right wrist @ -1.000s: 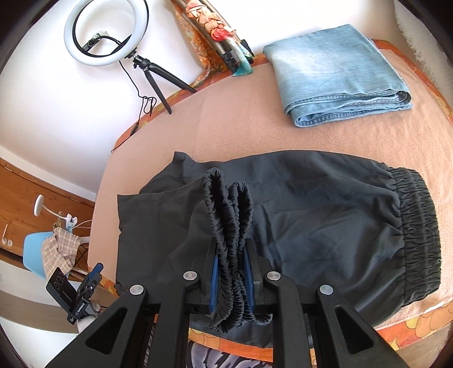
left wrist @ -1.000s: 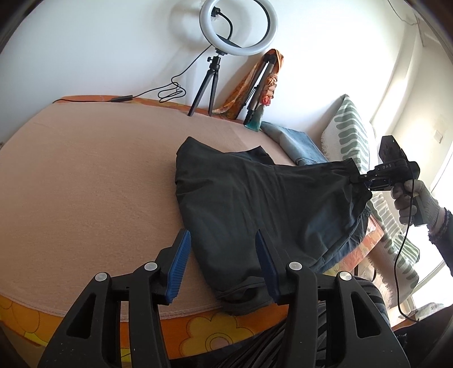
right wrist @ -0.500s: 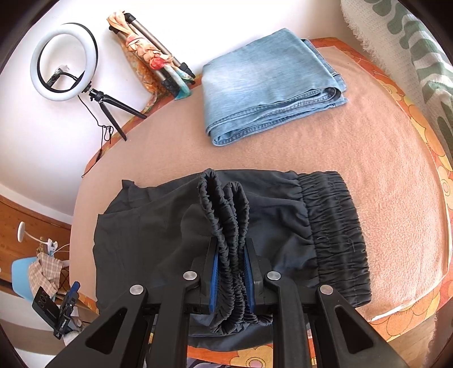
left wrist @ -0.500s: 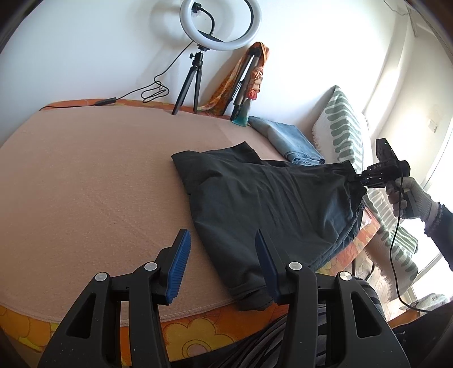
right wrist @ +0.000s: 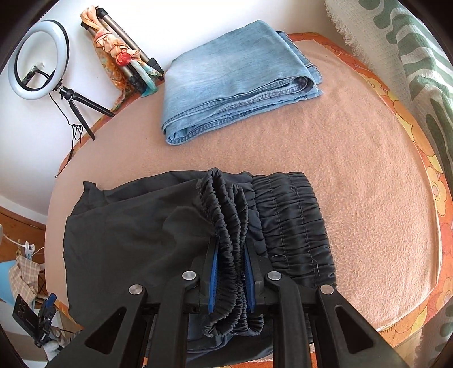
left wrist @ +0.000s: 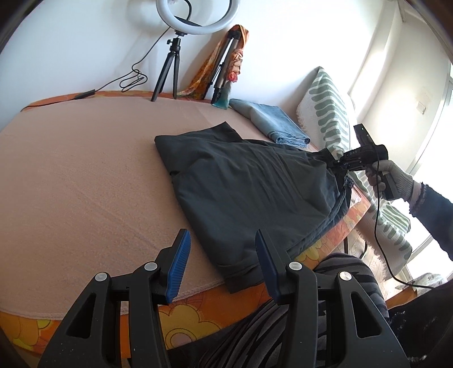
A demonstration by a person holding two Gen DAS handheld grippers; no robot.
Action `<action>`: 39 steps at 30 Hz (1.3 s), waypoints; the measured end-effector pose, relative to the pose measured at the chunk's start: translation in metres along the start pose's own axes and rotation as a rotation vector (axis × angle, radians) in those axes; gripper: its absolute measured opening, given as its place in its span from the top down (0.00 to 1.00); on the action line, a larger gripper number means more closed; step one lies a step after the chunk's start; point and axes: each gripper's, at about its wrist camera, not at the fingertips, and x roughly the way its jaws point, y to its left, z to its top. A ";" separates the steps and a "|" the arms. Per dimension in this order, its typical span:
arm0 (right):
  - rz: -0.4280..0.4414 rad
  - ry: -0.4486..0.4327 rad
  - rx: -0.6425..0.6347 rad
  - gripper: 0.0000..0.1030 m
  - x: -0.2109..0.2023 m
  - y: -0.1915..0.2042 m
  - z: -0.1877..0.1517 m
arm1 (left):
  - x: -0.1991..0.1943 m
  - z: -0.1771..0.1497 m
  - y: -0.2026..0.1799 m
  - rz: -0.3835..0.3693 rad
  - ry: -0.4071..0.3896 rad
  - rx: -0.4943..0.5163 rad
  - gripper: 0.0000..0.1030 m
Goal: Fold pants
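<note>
Two hand-held grippers were in our hands: the right hand-held gripper [right wrist: 230,271] was clamped on the gathered elastic waistband [right wrist: 226,226] of the dark pants [left wrist: 249,181], lifting that end off the bed [left wrist: 85,184], while the left hand-held gripper [left wrist: 222,267] hung part-open with nothing between its blue pads, just above the pants' near corner at the bed's front edge. Most of the pants lay flat on the peach bed cover, with folded blue jeans [right wrist: 235,82] well apart toward the wall, near a ring light [left wrist: 198,17].
</note>
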 end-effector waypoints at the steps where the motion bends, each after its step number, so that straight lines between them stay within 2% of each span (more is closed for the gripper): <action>1: -0.004 0.000 -0.002 0.85 0.001 0.000 0.000 | 0.000 -0.001 -0.001 -0.007 0.011 0.010 0.55; 8: -0.043 -0.005 -0.024 0.83 0.007 0.000 0.001 | 0.006 -0.007 -0.001 -0.041 0.052 0.007 0.55; 10: -0.058 -0.007 -0.043 0.79 0.006 0.003 -0.001 | 0.008 -0.009 -0.001 -0.047 0.054 0.002 0.55; 12: -0.089 -0.014 -0.066 0.67 0.002 0.007 -0.002 | 0.010 -0.010 0.000 -0.058 0.055 -0.008 0.55; 15: -0.129 -0.029 -0.084 0.62 -0.010 0.013 -0.005 | 0.014 -0.012 0.001 -0.080 0.055 -0.029 0.55; 17: -0.125 -0.052 -0.102 0.61 -0.022 0.021 -0.009 | 0.017 -0.012 0.002 -0.088 0.051 -0.044 0.55; 21: -0.128 -0.125 -0.140 0.51 -0.050 0.044 -0.018 | 0.021 -0.012 0.007 -0.116 0.041 -0.097 0.55; 25: 0.033 -0.177 -0.212 0.51 -0.070 0.083 -0.018 | 0.026 -0.009 0.013 -0.117 0.036 -0.136 0.55; 30: 0.227 -0.167 -0.360 0.48 -0.057 0.152 -0.009 | 0.030 -0.004 0.020 -0.110 0.020 -0.172 0.55; 35: 0.301 -0.147 -0.477 0.48 -0.027 0.217 -0.001 | 0.036 -0.002 0.027 -0.108 0.021 -0.194 0.55; 39: 0.356 -0.094 -0.551 0.47 0.006 0.261 0.006 | 0.045 -0.001 0.028 -0.110 0.039 -0.190 0.55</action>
